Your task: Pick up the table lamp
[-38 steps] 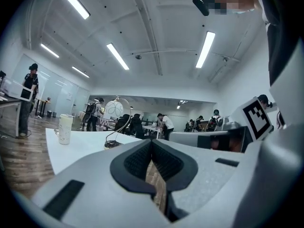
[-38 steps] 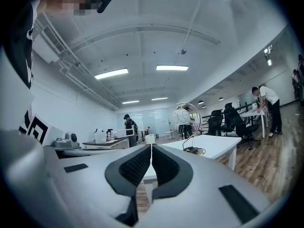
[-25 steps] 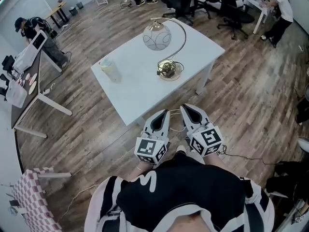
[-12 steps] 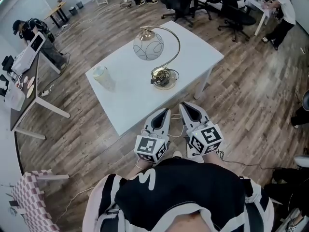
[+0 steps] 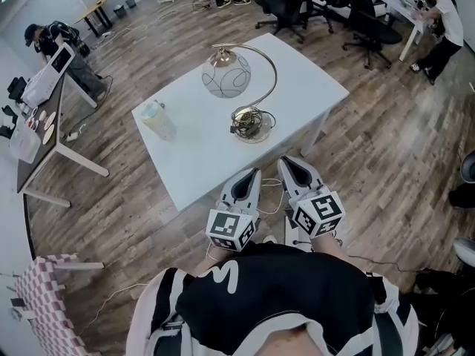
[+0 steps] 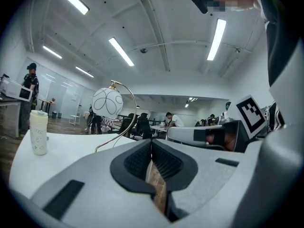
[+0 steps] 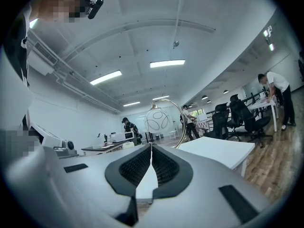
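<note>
The table lamp (image 5: 245, 87) stands on the white table (image 5: 200, 150): a round glass globe (image 5: 226, 75) hanging from a curved brass arm, over a round brass base (image 5: 250, 124) with a coiled cord. Both grippers hover side by side just short of the table's near edge, pointing level at it. My left gripper (image 5: 254, 173) is shut and empty; the globe (image 6: 107, 101) shows ahead above the jaws. My right gripper (image 5: 286, 165) is shut and empty too, with the globe (image 7: 158, 120) straight ahead.
A translucent lidded cup (image 5: 158, 119) stands on the table's left part. A desk with a monitor (image 5: 44, 87) is at far left with a person beside it. Black office chairs (image 5: 356, 17) and people stand behind the table. Checkered fabric (image 5: 44, 302) lies at lower left.
I have come closer to the table: lamp and table have slid down and left in the head view. Both grippers stay shut, side by side.
</note>
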The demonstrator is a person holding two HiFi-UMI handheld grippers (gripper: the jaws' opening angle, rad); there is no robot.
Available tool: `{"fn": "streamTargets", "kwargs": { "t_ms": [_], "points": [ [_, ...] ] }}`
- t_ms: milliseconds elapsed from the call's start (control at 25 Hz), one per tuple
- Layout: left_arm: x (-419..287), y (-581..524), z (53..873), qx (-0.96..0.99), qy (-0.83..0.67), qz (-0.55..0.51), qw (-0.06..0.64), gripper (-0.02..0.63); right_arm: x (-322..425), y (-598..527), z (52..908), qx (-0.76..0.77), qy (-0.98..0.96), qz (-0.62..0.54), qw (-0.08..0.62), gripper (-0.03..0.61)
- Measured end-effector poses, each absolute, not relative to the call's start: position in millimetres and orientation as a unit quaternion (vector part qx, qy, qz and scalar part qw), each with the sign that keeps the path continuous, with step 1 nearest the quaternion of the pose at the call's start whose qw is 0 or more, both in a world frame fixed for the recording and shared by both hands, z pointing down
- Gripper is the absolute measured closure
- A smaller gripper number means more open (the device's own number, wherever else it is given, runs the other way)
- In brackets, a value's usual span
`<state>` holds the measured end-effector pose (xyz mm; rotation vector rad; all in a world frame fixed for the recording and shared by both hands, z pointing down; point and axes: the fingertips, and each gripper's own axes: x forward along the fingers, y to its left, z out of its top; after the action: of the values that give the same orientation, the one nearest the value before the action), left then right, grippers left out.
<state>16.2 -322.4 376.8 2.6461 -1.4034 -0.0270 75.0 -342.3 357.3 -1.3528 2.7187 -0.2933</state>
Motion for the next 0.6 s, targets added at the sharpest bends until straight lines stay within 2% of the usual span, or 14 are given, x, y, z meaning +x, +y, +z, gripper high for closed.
{"fn": "streamTargets", "kwargs": {
  "t_ms": [600],
  "points": [
    [-3, -336, 389, 0.865, -0.492, 0.000, 0.099, 0.607, 65, -353, 372, -0.429, 0.894, -0.122, 0.039, 0.557]
  ]
}}
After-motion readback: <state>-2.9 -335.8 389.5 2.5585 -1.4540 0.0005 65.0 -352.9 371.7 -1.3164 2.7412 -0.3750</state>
